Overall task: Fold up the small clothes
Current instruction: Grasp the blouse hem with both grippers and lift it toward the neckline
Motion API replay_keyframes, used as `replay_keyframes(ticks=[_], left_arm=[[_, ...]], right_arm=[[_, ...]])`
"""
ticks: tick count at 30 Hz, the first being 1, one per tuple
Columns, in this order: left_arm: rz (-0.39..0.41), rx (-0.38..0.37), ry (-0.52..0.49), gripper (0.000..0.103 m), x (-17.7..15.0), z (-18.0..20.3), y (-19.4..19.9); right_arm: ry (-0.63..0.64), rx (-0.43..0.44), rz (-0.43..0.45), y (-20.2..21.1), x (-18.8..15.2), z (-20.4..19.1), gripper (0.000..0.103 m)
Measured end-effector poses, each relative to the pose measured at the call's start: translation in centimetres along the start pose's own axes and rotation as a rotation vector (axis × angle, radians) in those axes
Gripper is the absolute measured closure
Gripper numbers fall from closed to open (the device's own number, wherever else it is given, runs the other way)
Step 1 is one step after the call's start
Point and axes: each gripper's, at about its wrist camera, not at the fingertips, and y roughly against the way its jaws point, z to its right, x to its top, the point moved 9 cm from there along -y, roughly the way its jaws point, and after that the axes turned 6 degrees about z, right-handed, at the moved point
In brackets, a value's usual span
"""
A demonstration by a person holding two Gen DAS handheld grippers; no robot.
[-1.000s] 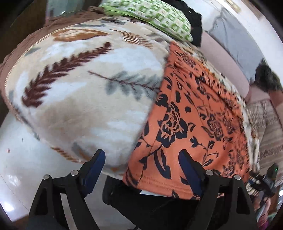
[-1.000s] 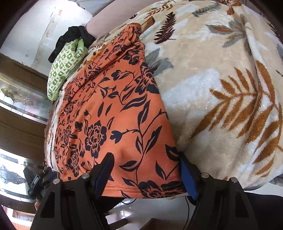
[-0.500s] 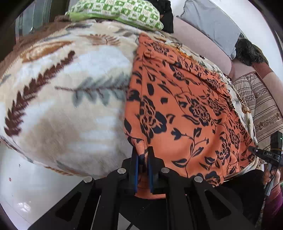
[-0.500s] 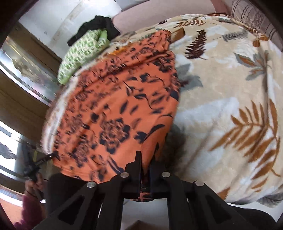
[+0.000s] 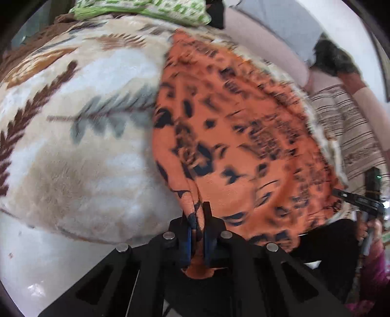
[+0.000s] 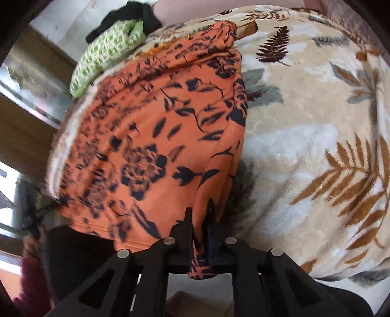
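Observation:
An orange garment with a dark floral print (image 5: pixel 238 136) lies spread on a cream leaf-patterned blanket (image 5: pixel 80 151). My left gripper (image 5: pixel 198 219) is shut on the garment's near left corner, and the cloth bunches up between its fingers. In the right wrist view the same garment (image 6: pixel 151 146) fills the left half. My right gripper (image 6: pixel 200 219) is shut on its near right corner, lifted slightly off the blanket (image 6: pixel 304 156). The left gripper (image 6: pixel 34 214) shows small at the far left edge.
A green-and-white patterned cloth (image 5: pixel 146 9) and a black garment (image 6: pixel 129 14) lie at the far end of the blanket. A striped cushion (image 5: pixel 346 129) and grey pillow (image 5: pixel 280 26) sit at the right. Pale floor (image 5: pixel 36 263) lies below the blanket's edge.
Both grippers went from open around the garment's near corners to shut on them. They have since lifted the corners a little, and the cloth is blurred with motion.

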Motion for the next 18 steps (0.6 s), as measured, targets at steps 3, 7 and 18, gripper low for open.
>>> replay_keyframes(ticks=[3,7,18], left_arm=[[0.04,-0.071,-0.012,0.096,2.6,1.6,2.2],[0.106,-0.13,-0.006,0.096,8.4,3.0,4.7],[0.202,-0.089,0.117,0.096,29.9,1.6,-1.2]], right_arm=[[-0.032,0.088,0.042,2.1,2.0,-1.5,0.094],[-0.068,0.186,0.122,5.3,6.7,-3.1,0.094],[-0.249,0.278,0.372,5.2,28.4,-0.9,0.094]])
